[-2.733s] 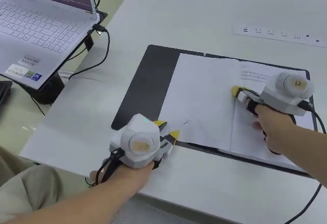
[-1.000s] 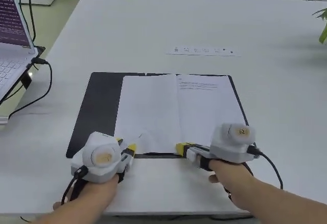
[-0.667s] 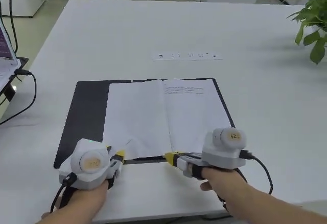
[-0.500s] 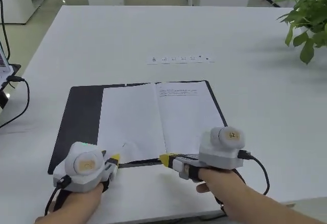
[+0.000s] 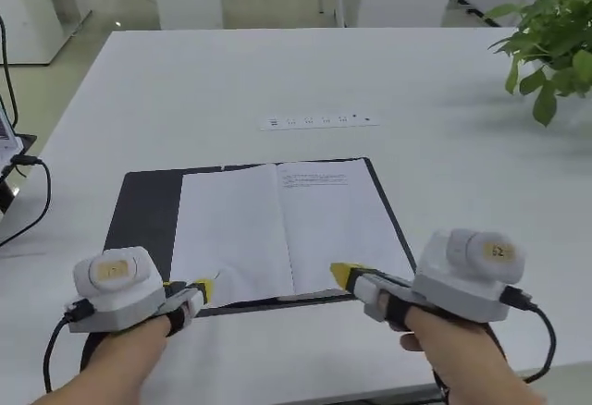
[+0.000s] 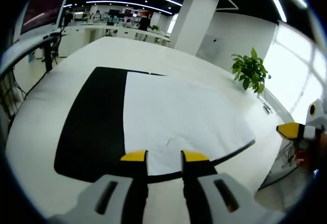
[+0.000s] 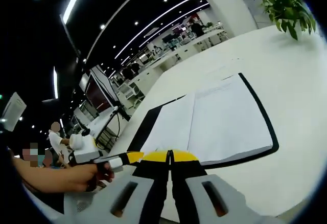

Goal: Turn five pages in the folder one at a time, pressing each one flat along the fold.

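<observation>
While folder (image 5: 143, 225) lies open near tabletop (image 5: 277, 63) front edge, both grippers sit at its near edge. Left gripper (image 5: 199, 289): jaws slightly apart, empty. Right gripper (image 5: 340, 274): jaws pressed together, empty. Advice: catch one right page (image 5: 338, 220) by corner, then press along fold (image 5: 284, 229). Power strip (image 5: 314, 120) and plant (image 5: 546, 44) well clear; nothing blocks.

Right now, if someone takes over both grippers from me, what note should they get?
Left gripper: open, holding nothing, at the folder's near edge by the left page.
Right gripper: shut, empty, at the near edge of the printed right page.
Folder lies open, flat on the table.
Done: pages in view look flat; count can't be told.
To do: lift the next right page, turn, press along the fold.
</observation>
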`<move>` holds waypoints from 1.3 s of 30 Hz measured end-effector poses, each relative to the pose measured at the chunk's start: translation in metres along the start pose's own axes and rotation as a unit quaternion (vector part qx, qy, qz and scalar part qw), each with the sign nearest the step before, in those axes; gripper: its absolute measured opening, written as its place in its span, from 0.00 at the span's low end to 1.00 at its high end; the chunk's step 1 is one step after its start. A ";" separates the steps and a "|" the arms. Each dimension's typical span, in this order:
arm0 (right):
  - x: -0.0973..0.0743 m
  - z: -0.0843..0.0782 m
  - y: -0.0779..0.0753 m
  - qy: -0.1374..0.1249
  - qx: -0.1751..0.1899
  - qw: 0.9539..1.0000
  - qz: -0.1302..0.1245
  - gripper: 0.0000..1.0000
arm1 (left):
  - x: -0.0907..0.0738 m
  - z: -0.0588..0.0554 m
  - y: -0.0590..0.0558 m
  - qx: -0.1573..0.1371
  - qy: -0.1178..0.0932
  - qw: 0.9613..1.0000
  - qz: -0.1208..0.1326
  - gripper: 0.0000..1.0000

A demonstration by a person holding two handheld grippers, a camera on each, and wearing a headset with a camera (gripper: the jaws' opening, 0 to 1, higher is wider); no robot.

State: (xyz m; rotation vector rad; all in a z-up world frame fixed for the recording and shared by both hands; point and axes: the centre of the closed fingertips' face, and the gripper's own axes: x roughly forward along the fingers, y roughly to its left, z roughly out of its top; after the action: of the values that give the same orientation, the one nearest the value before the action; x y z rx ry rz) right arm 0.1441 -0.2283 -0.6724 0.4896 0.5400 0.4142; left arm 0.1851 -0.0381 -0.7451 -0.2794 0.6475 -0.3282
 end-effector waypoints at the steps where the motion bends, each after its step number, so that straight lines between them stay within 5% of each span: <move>1: -0.004 0.004 -0.006 -0.006 -0.003 1.000 -0.012 0.00 | -0.005 0.003 -0.003 0.000 -0.005 1.000 -0.002 0.26; 4: -0.012 0.013 -0.018 -0.016 -0.017 0.999 -0.032 0.00 | -0.022 0.010 -0.016 0.014 -0.010 1.000 -0.005 0.34; 11: -0.025 0.027 -0.037 -0.028 -0.052 0.996 -0.067 0.29 | -0.056 0.030 -0.032 0.008 -0.036 0.999 -0.018 0.46; 17: -0.035 0.029 -0.047 -0.018 -0.082 0.992 -0.089 0.58 | -0.075 0.039 -0.034 0.029 -0.049 0.998 -0.010 0.61; 22: -0.044 0.032 -0.049 -0.004 -0.148 0.985 -0.087 0.71 | -0.087 0.040 -0.028 0.065 -0.043 0.997 0.013 0.80; 30: -0.059 0.043 -0.057 -0.009 -0.184 0.979 -0.090 1.00 | -0.107 0.040 -0.021 0.106 -0.036 0.993 0.031 0.99; 39: -0.070 0.050 -0.065 -0.018 -0.195 0.976 -0.093 1.00 | -0.125 0.046 -0.012 0.127 -0.043 0.990 0.045 0.99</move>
State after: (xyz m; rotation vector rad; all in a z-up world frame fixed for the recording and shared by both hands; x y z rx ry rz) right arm 0.1339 -0.3315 -0.6432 0.0670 0.4513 0.3204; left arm 0.1180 0.0054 -0.6378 -0.0198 0.5245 -0.3064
